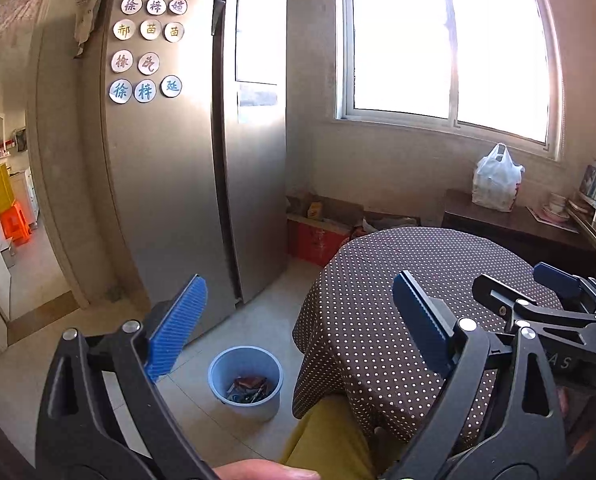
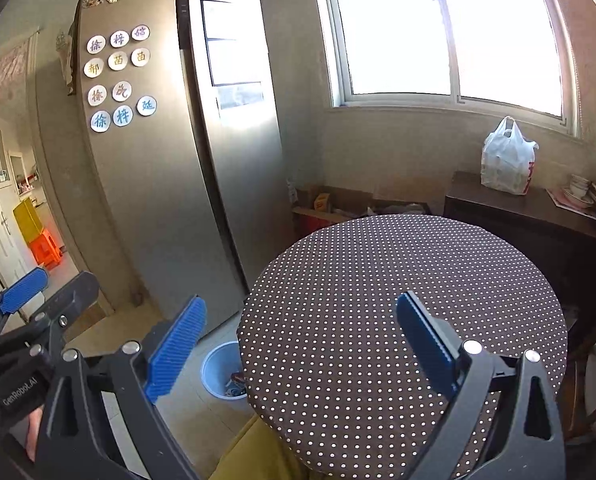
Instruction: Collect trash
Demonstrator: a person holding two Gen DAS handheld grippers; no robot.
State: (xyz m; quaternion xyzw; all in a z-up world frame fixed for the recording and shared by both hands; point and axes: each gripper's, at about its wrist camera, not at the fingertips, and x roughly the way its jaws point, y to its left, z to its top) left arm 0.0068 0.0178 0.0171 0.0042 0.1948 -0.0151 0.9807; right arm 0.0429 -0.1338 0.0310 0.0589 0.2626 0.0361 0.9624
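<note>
A light blue bin (image 1: 245, 376) stands on the floor between the fridge and the round table, with wrappers (image 1: 250, 388) lying in its bottom. In the left wrist view my left gripper (image 1: 298, 324) is open above the bin and the table's edge, holding nothing. My right gripper (image 1: 525, 280) shows at the right over the cloth. In the right wrist view my right gripper (image 2: 301, 344) is open over the polka-dot table (image 2: 401, 280), nothing between its pads. The bin (image 2: 220, 372) is half hidden by the table there. My left gripper (image 2: 50, 288) is at the far left.
A tall steel fridge (image 1: 202, 160) with round magnets rises left of the table. Cardboard boxes (image 1: 321, 216) sit under the window. A white plastic bag (image 1: 497, 180) rests on a dark sideboard (image 1: 517, 224). A doorway (image 1: 14, 216) opens at left. A person's yellow-clad leg (image 1: 329, 436) is below.
</note>
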